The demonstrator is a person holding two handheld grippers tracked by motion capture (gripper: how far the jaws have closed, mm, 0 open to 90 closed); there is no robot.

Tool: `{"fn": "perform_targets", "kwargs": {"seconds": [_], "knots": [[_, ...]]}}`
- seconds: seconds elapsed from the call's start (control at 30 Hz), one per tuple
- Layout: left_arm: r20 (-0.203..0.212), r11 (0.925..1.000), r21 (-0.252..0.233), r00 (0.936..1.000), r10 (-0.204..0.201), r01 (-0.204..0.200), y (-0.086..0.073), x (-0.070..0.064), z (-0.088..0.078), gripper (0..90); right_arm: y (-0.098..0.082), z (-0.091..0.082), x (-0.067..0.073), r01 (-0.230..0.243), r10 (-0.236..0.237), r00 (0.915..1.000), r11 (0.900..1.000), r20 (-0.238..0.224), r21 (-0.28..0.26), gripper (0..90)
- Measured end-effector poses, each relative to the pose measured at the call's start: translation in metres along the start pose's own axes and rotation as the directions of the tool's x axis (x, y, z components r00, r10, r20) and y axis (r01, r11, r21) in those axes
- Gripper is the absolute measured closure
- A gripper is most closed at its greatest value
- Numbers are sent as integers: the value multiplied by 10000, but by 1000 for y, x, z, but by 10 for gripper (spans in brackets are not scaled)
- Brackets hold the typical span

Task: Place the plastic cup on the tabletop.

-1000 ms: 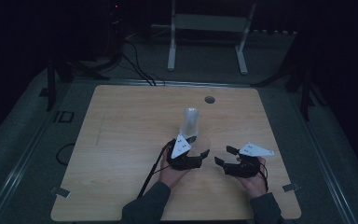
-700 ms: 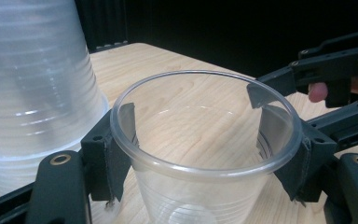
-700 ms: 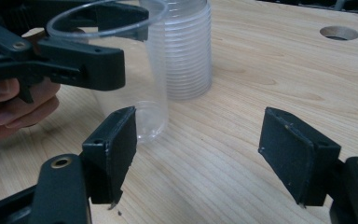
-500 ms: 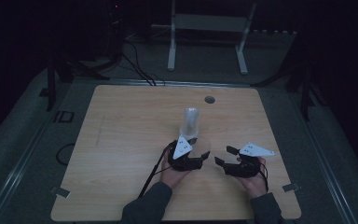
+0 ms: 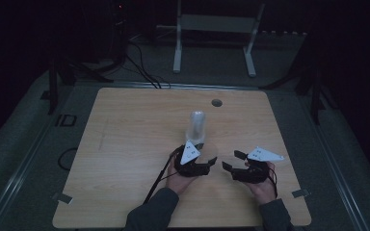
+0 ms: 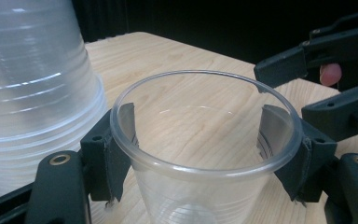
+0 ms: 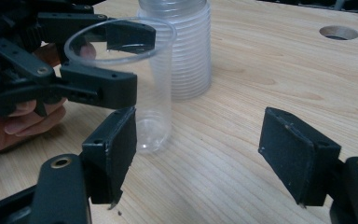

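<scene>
My left claw (image 6: 205, 154) is gripping a clear plastic cup (image 6: 205, 186) upright beside the inverted cup stack (image 6: 37, 93). My right claw (image 7: 205, 158) is gaping wide over the worktop (image 7: 270, 84).

High view: very dim and murky; the worktop (image 5: 125, 144) is barely lit, the surroundings near black.
Gripper views: much brighter, evenly lit, wood grain crisp.
Glare: soft white streaks on the clear plastic cup (image 6: 205, 154).
Blur: nearest tongs slightly soft.
</scene>
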State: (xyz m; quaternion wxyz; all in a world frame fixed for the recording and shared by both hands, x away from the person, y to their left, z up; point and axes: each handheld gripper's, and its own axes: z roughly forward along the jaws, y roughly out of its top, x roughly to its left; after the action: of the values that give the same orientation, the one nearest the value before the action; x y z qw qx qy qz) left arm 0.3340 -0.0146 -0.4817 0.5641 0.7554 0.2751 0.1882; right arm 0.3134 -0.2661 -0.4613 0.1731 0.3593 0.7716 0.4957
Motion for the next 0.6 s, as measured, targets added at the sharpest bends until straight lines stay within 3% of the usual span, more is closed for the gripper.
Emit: {"fn": "perform_targets", "kwargs": {"seconds": [0.6], "knots": [[-48, 9997, 245, 10000, 50, -49, -6, 1, 6, 279, 0, 0, -1, -37, 37, 10000, 10000, 29, -12, 273]]}}
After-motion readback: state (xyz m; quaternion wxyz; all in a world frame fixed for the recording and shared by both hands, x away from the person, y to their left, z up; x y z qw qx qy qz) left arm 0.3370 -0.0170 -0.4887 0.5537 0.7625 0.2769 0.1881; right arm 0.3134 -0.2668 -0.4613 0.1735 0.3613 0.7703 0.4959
